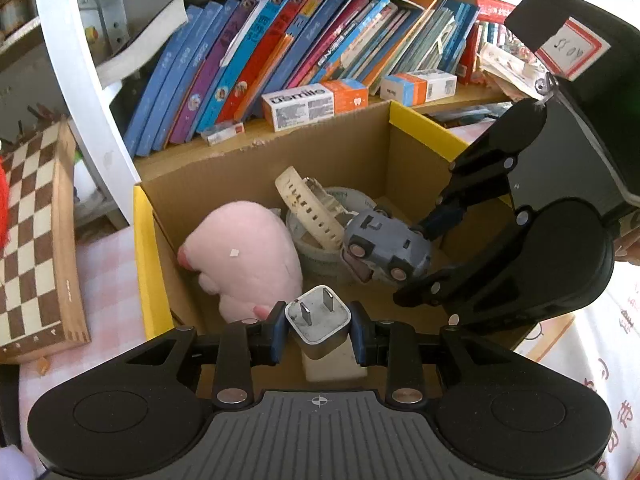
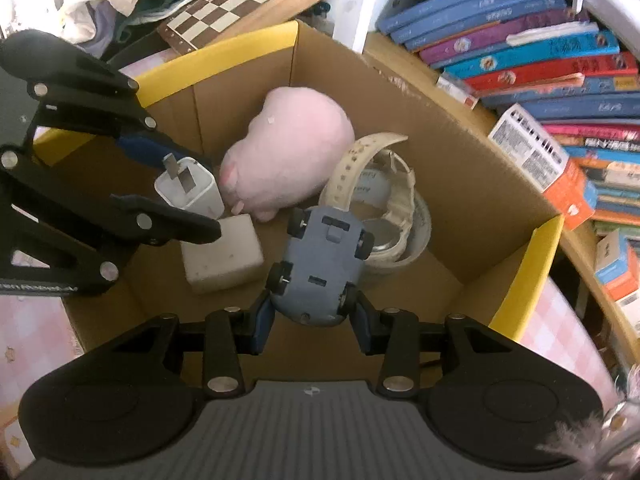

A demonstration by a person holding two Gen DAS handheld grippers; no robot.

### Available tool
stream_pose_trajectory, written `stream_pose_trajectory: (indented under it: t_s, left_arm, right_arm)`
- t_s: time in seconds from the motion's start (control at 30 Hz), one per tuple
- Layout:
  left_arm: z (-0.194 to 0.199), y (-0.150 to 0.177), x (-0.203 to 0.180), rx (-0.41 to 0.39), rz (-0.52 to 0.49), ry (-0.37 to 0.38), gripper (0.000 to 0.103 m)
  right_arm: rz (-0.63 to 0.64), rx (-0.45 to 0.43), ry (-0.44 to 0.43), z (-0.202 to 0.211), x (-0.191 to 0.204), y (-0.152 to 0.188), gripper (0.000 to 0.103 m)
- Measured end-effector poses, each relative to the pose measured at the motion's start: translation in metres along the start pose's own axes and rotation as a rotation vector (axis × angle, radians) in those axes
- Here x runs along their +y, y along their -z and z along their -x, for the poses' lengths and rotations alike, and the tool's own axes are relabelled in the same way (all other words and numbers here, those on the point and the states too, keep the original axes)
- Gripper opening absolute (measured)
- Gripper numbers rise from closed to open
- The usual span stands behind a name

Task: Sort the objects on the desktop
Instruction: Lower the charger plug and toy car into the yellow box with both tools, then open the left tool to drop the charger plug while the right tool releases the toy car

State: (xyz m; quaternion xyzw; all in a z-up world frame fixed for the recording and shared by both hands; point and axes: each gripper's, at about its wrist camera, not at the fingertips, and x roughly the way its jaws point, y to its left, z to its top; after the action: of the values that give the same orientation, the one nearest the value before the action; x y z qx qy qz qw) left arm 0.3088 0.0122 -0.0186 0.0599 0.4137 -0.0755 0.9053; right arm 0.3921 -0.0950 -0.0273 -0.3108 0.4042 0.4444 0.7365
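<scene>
- Left gripper point(image 1: 319, 334) clamped on white charger point(image 1: 318, 322), prongs up, just above cardboard box point(image 1: 256, 168) floor; hard, light, smooth, best pinched across flat sides.
- Right gripper point(image 2: 310, 320) closed on grey toy car point(image 2: 320, 264), upside down inside box; rigid, light, wheels liable to roll.
- Inside box: one pink plush point(image 1: 244, 256), one watch point(image 1: 312, 208), one tape roll point(image 2: 416, 236), one white block point(image 2: 222, 258).

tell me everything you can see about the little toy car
The toy car is a small grey-blue model, plastic by its look, with four black wheels on metal hubs. It is turned so its underside faces the right wrist camera. The right gripper is shut on its rear end, holding it over the open cardboard box, just above a white watch and a roll of tape.
</scene>
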Motion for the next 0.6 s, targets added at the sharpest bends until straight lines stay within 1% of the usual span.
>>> stream_pose_trajectory:
  t_s: [0.13,0.33,0.6]
  left_arm:
    - [-0.009,-0.001,0.004,0.032,0.032,0.024,0.030]
    - [-0.010,0.001,0.005,0.036,0.040,0.030,0.030]
    - [-0.009,0.001,0.003,0.027,0.042,0.005,0.031]
  right_arm:
    - [-0.003,0.034,-0.020,-0.005,0.000,-0.003,0.038]
    - [-0.007,0.083,-0.025,-0.010,0.000,-0.005,0.038]
    - [-0.010,0.089,-0.027,-0.010,-0.001,-0.005,0.039]
